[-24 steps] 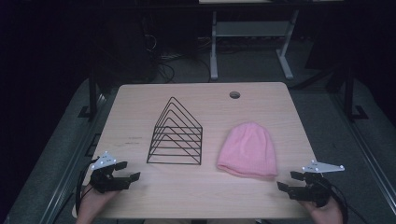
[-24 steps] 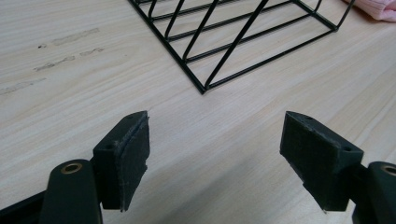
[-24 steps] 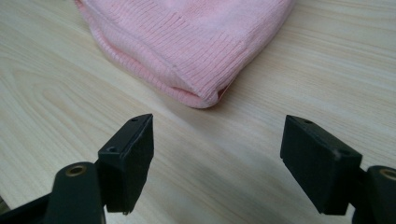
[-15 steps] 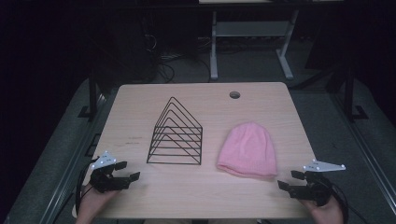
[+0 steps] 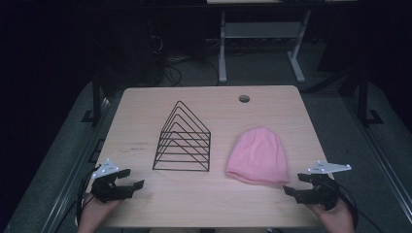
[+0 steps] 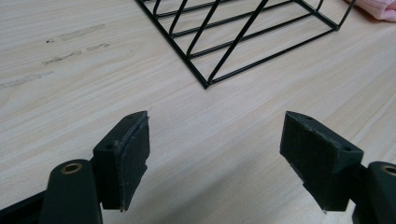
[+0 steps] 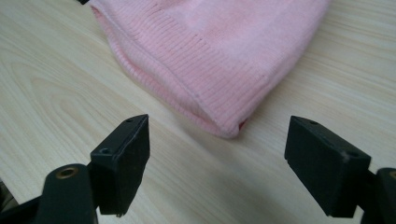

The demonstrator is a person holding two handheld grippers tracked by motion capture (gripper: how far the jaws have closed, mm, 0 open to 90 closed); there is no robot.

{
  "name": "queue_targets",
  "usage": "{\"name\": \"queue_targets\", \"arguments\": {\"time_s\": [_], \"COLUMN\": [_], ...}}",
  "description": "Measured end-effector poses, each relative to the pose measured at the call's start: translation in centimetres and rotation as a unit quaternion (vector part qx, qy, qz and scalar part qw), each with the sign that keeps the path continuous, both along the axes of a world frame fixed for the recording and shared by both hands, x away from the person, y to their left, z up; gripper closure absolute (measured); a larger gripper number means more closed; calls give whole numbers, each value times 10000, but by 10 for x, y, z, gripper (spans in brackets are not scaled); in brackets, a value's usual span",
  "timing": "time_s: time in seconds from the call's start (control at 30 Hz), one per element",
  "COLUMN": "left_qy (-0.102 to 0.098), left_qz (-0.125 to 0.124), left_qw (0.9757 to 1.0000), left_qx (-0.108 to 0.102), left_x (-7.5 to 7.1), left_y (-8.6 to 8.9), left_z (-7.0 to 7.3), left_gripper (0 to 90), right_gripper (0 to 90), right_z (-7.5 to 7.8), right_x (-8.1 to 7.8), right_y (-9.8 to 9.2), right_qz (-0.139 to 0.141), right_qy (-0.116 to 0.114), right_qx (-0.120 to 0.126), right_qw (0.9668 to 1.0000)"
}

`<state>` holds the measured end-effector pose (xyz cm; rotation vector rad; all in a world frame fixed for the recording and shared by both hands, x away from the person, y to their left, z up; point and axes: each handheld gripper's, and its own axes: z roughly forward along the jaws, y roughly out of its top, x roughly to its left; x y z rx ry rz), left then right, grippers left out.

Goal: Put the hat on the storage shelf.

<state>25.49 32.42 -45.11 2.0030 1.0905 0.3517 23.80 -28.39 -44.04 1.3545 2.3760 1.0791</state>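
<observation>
A pink knitted beanie (image 5: 258,155) lies flat on the wooden table (image 5: 204,199), right of centre. A black wire rack (image 5: 183,140) with triangular dividers stands at the centre. My right gripper (image 5: 297,186) rests open near the front right edge, its jaws pointing at the beanie's ribbed hem (image 7: 205,88), a short way off. My left gripper (image 5: 133,178) stands open at the front left. In the left gripper view the rack's corner (image 6: 205,84) lies ahead of the jaws and the beanie's edge (image 6: 378,7) shows at the top right. Both pairs of jaws hold nothing.
A round cable hole (image 5: 244,98) sits near the table's far edge. Beyond the table are a white desk frame (image 5: 257,43) and cables (image 5: 170,73) on the dark floor. Bare tabletop runs between the two grippers along the front edge.
</observation>
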Motion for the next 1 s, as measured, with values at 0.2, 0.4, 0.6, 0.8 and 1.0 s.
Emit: {"name": "queue_targets", "arguments": {"time_s": [0.2,0.4,0.6,0.8,1.0], "left_qy": [24,28,51,50,48], "left_qz": [-34,-75,-73,-82,-70], "left_qw": [10000,10000,9998,9998,9999], "left_qx": [-19,-24,-203,-145,-142], "left_x": [2,3,1,0,-1], "left_y": [-1,0,1,1,0], "left_z": [0,-1,1,1,1], "left_gripper": [243,242,240,240,240], "right_gripper": [215,215,217,218,217], "right_z": [7,14,25,31,33], "right_x": [10,27,45,63,78], "right_y": [7,12,17,16,18], "right_qz": [108,237,313,287,350], "right_qy": [67,103,111,248,273], "right_qx": [-35,-109,-176,-136,-138], "right_qw": [9999,9996,9993,9992,9989]}}
